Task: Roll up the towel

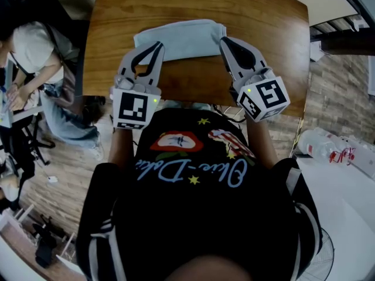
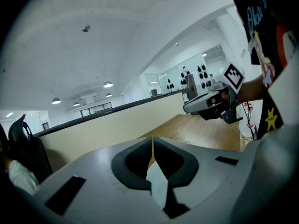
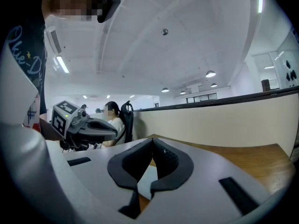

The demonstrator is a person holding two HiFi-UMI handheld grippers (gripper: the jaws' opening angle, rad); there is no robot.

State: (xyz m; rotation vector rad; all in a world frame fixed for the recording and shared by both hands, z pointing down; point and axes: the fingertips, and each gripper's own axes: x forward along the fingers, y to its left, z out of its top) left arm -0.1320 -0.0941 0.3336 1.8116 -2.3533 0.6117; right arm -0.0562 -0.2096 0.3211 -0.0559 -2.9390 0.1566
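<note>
The light blue towel (image 1: 179, 38) lies folded flat on the wooden worktop (image 1: 199, 4), towards its near edge, with its long side running left to right in the head view. The left gripper (image 1: 157, 47) reaches in from the near side, and its tips are over the towel's near left corner. The right gripper (image 1: 224, 41) does the same at the near right corner, so the two stand well apart with the towel's near edge between them. In the left gripper view the left gripper (image 2: 153, 140) has its jaws together, the dark pads meeting in a thin line at the tips. A pale wedge of towel (image 2: 158, 183) shows through the opening behind the pads, below the jaws. In the right gripper view the right gripper (image 3: 153, 141) is likewise closed, pads touching at the tips, and a pale patch of towel (image 3: 144, 178) is visible through the gap beneath them. Neither view shows cloth caught between the tips themselves; whether a thin edge is pinched cannot be told. Both grippers point slightly downward across the worktop.
</note>
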